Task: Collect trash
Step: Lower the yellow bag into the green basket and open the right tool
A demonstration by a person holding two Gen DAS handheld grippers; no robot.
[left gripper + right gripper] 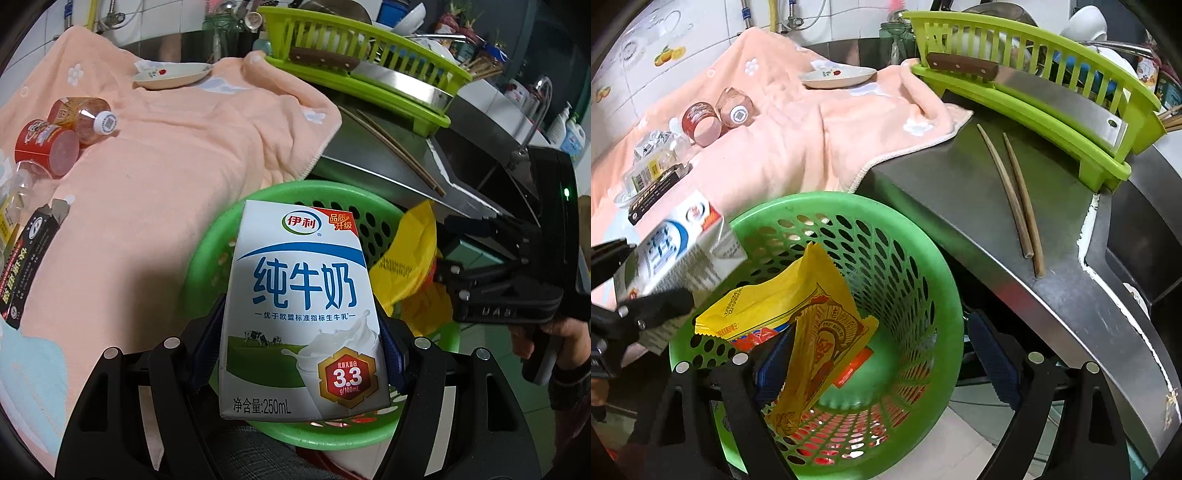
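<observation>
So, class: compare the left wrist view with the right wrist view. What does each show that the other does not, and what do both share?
Left wrist only: the milk carton's printed front, and a faucet with soap bottles.

Right wrist only: the basket's inside with yellow wrappers, and the orange-patterned wall tiles.

Both: carton, basket, peach towel, chopsticks, dish rack.

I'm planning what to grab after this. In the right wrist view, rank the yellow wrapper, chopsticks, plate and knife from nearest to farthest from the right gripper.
1. Yellow wrapper: in the green basket, just ahead of the open right gripper.
2. Chopsticks: on the steel counter, right.
3. Knife: on the green dish rack, beyond them.
4. Plate: on the pink towel, far back; close to the knife's distance, so loosely ranked.
</observation>
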